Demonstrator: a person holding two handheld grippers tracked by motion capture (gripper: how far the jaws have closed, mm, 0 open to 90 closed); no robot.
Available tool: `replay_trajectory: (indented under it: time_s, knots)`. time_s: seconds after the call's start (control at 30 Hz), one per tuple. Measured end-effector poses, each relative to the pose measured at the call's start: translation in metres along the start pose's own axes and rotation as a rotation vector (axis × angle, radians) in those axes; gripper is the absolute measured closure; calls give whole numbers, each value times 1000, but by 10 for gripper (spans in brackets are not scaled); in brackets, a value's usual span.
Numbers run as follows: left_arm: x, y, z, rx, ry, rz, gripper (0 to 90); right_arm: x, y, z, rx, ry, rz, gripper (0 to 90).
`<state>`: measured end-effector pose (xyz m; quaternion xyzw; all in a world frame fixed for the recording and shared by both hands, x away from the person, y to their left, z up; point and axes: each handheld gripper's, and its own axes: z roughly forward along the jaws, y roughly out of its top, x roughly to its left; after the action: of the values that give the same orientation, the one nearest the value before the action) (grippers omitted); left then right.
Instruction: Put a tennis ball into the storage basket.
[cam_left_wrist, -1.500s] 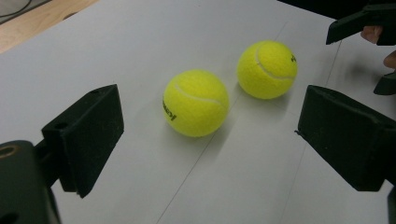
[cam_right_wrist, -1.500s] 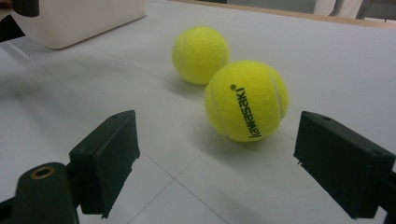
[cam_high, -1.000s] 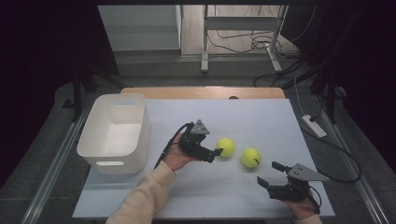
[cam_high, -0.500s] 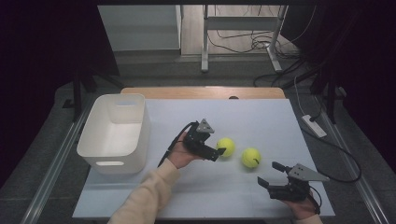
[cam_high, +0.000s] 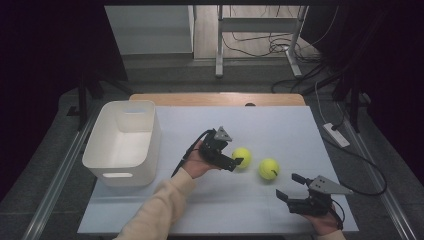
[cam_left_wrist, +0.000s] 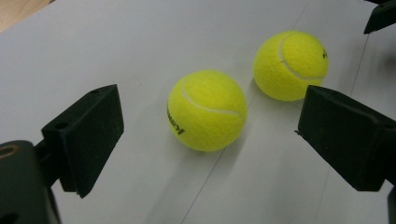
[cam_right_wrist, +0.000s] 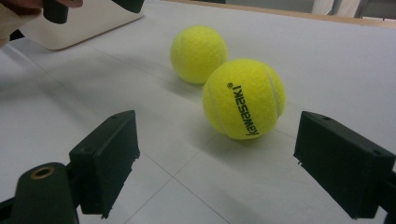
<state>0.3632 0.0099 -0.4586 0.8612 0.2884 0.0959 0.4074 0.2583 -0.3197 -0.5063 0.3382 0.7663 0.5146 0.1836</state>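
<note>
2 yellow tennis balls lie on the pale worktop (cam_high: 280, 135), right of centre, just beside each other with a narrow gap between them in the high view.

Left gripper (cam_high: 237, 162): held in the person's left hand (cam_high: 197, 161), cream sleeve (cam_high: 155, 210) coming in from the bottom edge. Jaws spread wide, nothing between them. The tips point at the left ball (cam_high: 241, 157) and sit just beside it; contact cannot be told from above. In the left gripper view this ball (cam_left_wrist: 207, 110) rests on the worktop between and beyond the 2 black jaws, clear of both. Its dark lettering is partly turned away and not readable.

Right gripper (cam_high: 290, 187): low at the near right edge of the worktop, jaws apart and empty. It faces the right ball (cam_high: 268, 168), which lies near but apart from the tips. In the right gripper view that ball (cam_right_wrist: 243, 98) sits ahead of the gap between the jaws, untouched, dark print "kawasaki" running up its face. The other ball shows behind it, up and to the left.

White bin (cam_high: 122, 142): stands at the left side of the worktop, well apart from both balls, open top, handle slot in the near wall. Interior appears bare.

Both balls rest on the worktop; neither is lifted.
</note>
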Motion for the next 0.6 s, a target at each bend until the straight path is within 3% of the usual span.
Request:
replay_trajectory:
  time_s: [0.6]
  knots:
    - [2,4,21,47,-9,2,80,-1,0,0,2,-1,2,133]
